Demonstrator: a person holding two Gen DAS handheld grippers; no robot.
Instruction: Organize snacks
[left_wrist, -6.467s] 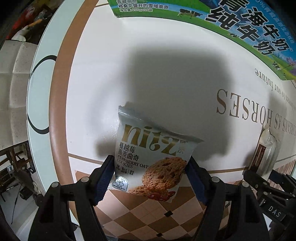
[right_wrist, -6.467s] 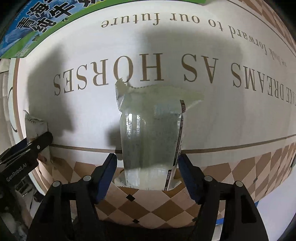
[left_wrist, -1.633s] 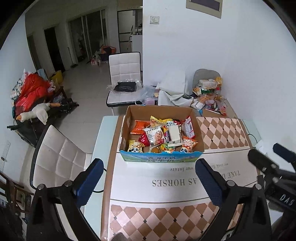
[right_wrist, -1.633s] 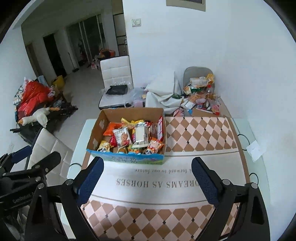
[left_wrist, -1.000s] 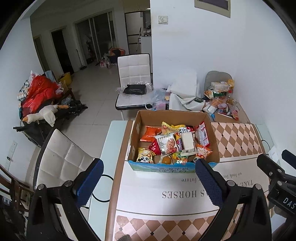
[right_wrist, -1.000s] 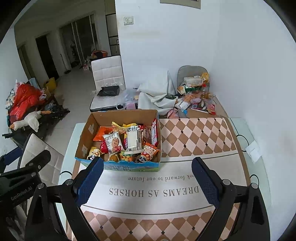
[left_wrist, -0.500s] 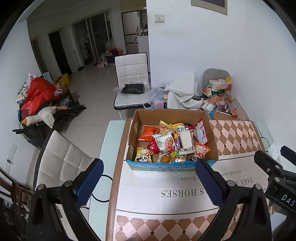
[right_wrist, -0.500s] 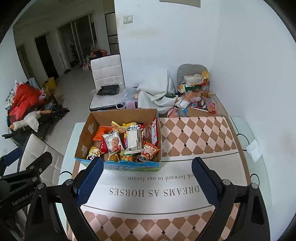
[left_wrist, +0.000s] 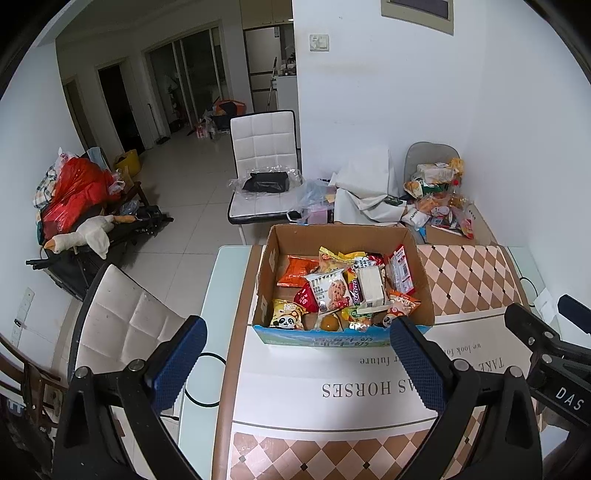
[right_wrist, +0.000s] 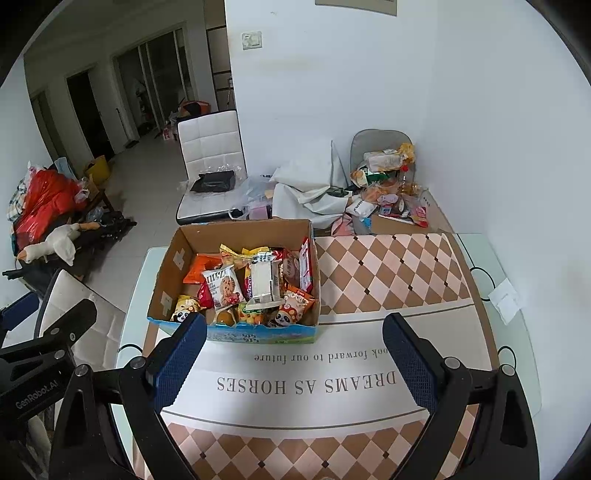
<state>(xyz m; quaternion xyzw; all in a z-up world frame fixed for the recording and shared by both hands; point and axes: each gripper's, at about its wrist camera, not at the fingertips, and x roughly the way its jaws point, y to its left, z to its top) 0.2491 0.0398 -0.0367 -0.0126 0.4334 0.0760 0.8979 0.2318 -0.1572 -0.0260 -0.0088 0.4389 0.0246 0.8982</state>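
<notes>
The near wall of the box (left_wrist: 343, 338) hides the lower parts of the front snacks (left_wrist: 288, 318). Deeper packets lie buried under the cookie pack (right_wrist: 223, 286) and the white pack (right_wrist: 263, 282); their labels cannot be read. The pile (right_wrist: 384, 192) beyond the table (right_wrist: 388, 266) is too small to sort. The picture frame (left_wrist: 417, 14) on the wall is cut by the top edge.
</notes>
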